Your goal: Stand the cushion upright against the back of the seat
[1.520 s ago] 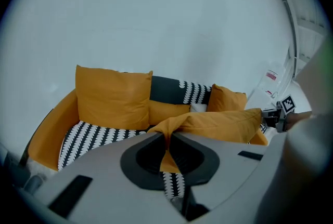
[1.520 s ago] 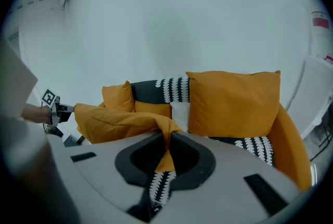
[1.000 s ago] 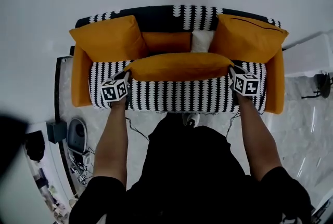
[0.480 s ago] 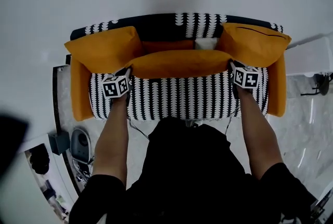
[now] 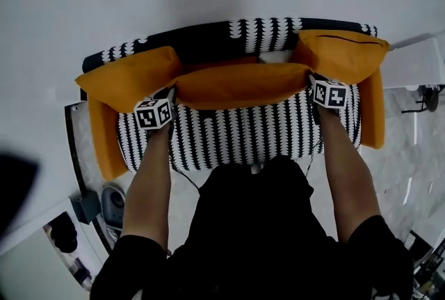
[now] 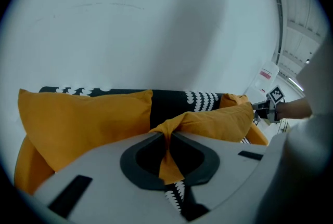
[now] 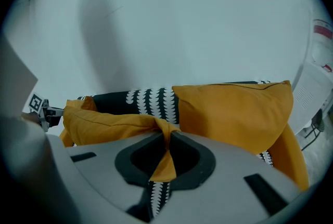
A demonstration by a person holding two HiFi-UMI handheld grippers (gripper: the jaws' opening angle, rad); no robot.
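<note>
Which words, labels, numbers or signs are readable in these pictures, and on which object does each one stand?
No text can be read.
Marker cubes: only black-and-white square patterns, no letters or numbers.
Red label on the white panel: too blurred to read.

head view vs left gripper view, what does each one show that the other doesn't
Only the head view: the person's left forearm, black clothing and most of the black-and-white patterned seat. Only the left gripper view: the left tool close up, jaws shut on a bunched corner of the long orange fabric cushion. Both: that cushion, the square orange cushion at the sofa's left end, the dark patterned backrest, and the right tool gripping the cushion's other end.
</note>
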